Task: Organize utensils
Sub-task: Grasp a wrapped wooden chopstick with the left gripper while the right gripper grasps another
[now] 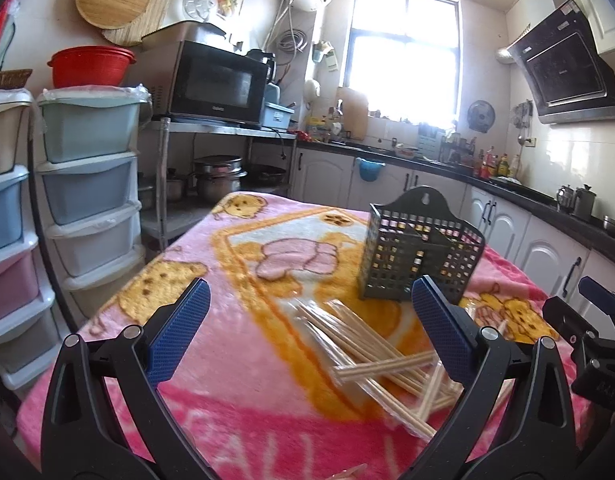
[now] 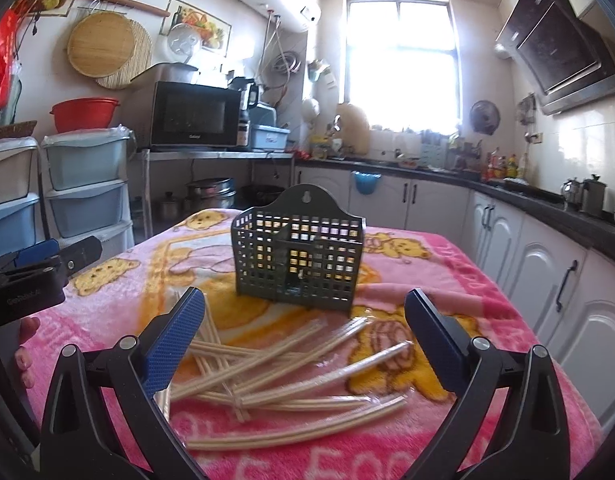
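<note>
The wrapped chopsticks (image 2: pixel 291 376) lie scattered flat on the pink-blanketed desk (image 2: pixel 447 256), just short of the grey slotted holder (image 2: pixel 297 254); the right hand-held gripper (image 2: pixel 303 336) hangs over them, jaws spread wide and empty, most sticks running crosswise between its fingers; the left hand-held gripper (image 1: pixel 309 324), equally agape, has the pile off toward its right finger, so the right seems nearer.

Fleecy pink blanket (image 2: pixel 447 264); matt grey plastic basket (image 2: pixel 297 258); pale wood chopsticks (image 2: pixel 275 364), glossy clear wrappers.
</note>
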Demonstrator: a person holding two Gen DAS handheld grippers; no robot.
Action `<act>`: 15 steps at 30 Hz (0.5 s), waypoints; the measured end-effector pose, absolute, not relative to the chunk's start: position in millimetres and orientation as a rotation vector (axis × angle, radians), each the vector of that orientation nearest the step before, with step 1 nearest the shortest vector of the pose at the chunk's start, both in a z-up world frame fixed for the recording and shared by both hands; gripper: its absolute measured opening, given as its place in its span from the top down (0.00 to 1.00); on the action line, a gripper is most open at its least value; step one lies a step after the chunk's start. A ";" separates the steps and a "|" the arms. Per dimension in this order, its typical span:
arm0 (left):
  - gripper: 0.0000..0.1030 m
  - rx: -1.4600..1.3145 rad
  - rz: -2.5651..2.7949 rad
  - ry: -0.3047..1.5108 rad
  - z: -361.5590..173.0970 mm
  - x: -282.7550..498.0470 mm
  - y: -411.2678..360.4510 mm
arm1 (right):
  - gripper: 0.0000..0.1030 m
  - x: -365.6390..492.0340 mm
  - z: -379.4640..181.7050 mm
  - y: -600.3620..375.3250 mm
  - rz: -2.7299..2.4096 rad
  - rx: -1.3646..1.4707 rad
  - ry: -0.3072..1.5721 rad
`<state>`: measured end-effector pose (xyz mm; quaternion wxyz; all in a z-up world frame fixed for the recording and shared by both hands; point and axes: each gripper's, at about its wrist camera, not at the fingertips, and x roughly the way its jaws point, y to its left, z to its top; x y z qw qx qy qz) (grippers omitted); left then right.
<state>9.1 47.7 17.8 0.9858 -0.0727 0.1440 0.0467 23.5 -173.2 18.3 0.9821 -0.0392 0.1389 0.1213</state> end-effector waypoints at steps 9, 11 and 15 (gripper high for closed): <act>0.09 -0.212 0.014 0.347 19.3 33.1 80.3 | 0.06 60.7 24.2 -165.1 0.288 -0.064 0.345; 0.09 -0.238 -0.017 0.388 17.0 43.2 83.2 | 0.06 69.7 23.9 -166.2 0.286 -0.057 0.364; 0.09 -0.281 -0.089 0.473 6.7 56.5 84.6 | 0.06 87.4 18.8 -170.8 0.261 -0.057 0.403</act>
